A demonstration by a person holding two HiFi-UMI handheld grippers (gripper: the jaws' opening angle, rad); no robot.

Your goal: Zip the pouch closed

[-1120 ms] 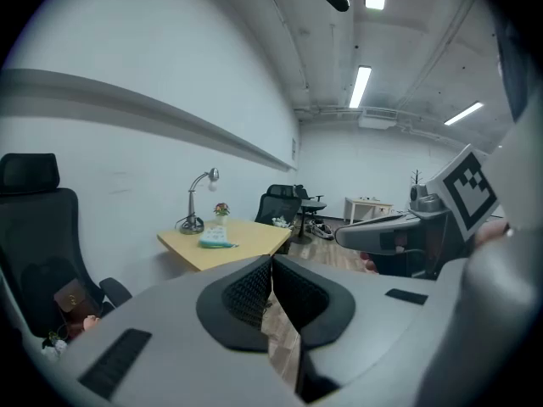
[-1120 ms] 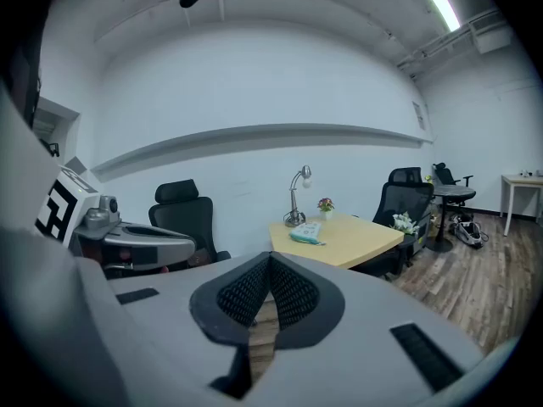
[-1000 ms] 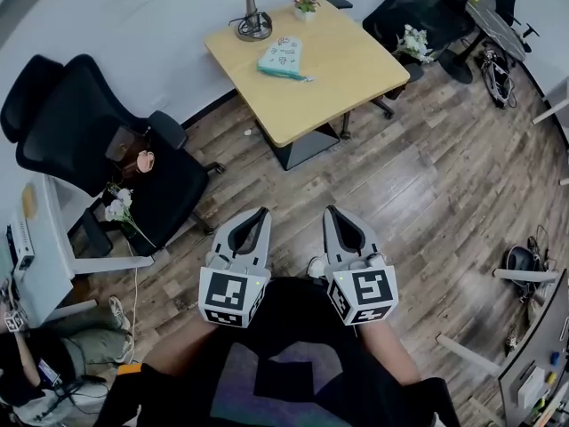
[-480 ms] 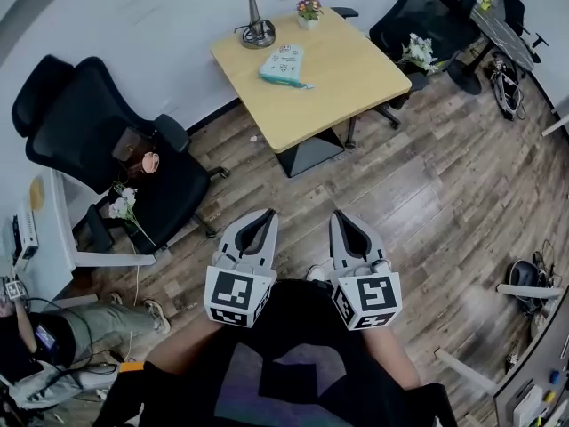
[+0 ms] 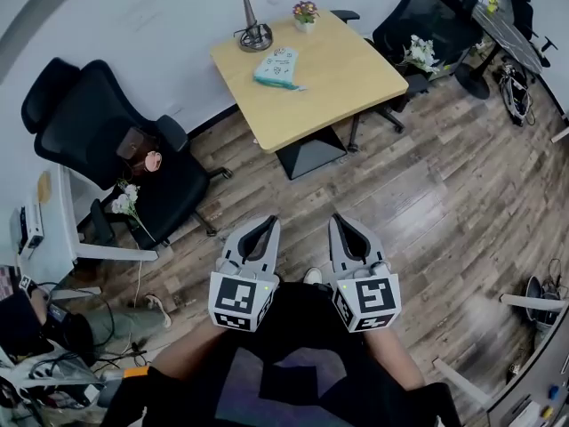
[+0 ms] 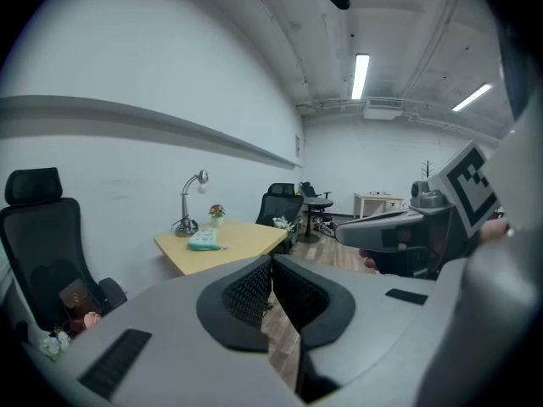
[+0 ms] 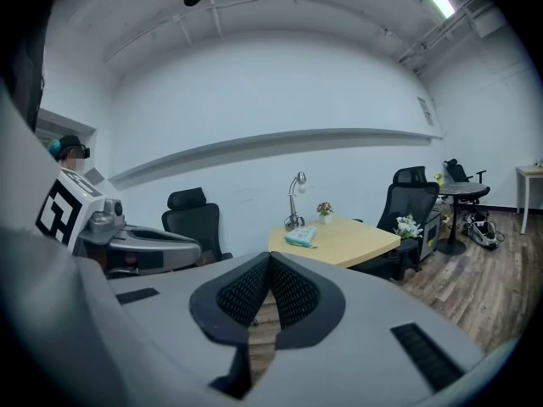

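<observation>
Person stepping nearer light wooden desk (image 5: 356, 69), left hand-held gripper (image 5: 266, 224) and right hand-held gripper (image 5: 343, 222) both clenched, empty; mint-green flat pouch (image 5: 277, 66) lying on desk, well ahead, zipping not yet starting

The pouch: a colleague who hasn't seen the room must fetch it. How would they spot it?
Find the light wooden table by the white wall. At its wall end stand a desk lamp and a small flower pot; the pouch lies just in front of them. It is the only flat, mint-green thing there.
</observation>
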